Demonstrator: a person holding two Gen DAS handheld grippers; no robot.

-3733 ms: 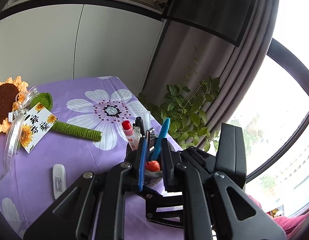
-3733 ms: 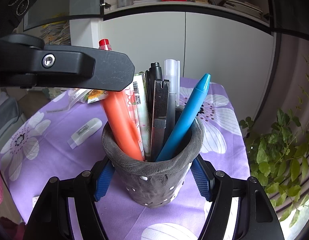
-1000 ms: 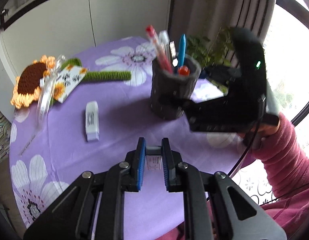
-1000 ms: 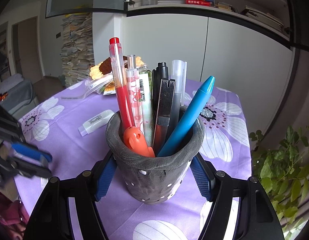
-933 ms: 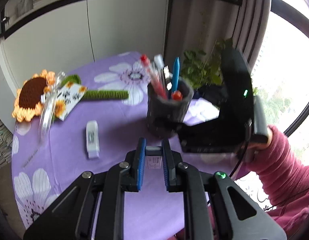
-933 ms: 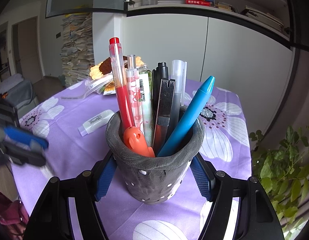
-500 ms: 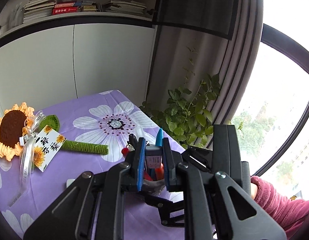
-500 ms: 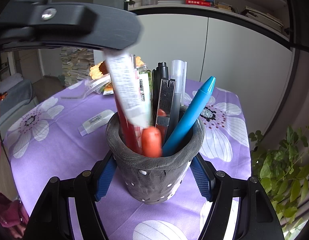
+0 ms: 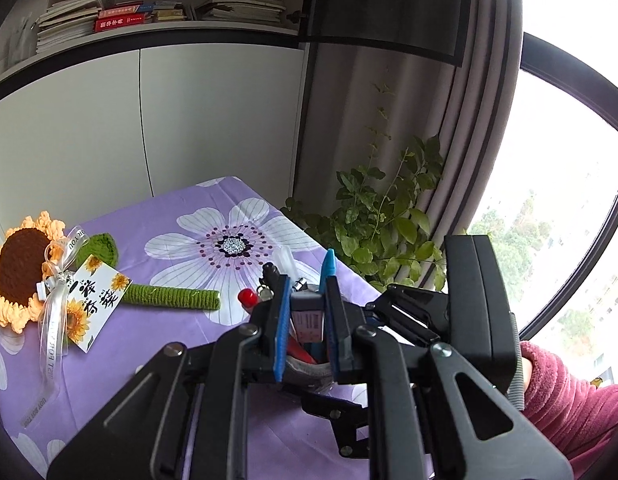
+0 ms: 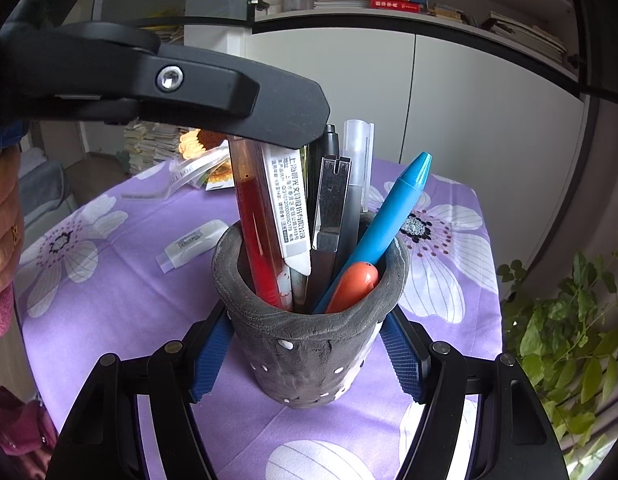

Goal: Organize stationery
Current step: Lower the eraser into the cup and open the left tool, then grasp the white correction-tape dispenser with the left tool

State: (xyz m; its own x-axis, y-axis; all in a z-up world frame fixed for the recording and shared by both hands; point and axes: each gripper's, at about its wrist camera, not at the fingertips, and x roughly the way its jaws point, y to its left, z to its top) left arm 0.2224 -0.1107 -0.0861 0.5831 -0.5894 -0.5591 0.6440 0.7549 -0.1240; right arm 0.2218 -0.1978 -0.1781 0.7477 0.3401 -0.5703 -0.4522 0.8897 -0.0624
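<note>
A grey pen holder (image 10: 309,332) stands on the purple flowered tablecloth (image 10: 109,300), full of pens: a red pen (image 10: 255,216), a blue marker (image 10: 393,220), a clear-capped pen (image 10: 357,176) and an orange item (image 10: 351,282). My right gripper (image 10: 307,364) is shut on the holder's sides. My left gripper (image 9: 307,316) is shut on a white labelled stick (image 9: 307,320), which it holds upright over the holder with the lower end (image 10: 293,216) inside the rim. In the left wrist view the holder (image 9: 309,368) is mostly hidden behind the fingers.
A white eraser-like stick (image 10: 191,244) lies on the cloth left of the holder. A crochet sunflower (image 9: 21,276) with a card (image 9: 95,304) lies at the far left. A leafy plant (image 9: 381,232) stands off the table's right edge. White cabinets stand behind.
My left gripper has carried the white stick from low over the near table to above the holder and lowered its end into it. The right gripper has kept hold of the holder.
</note>
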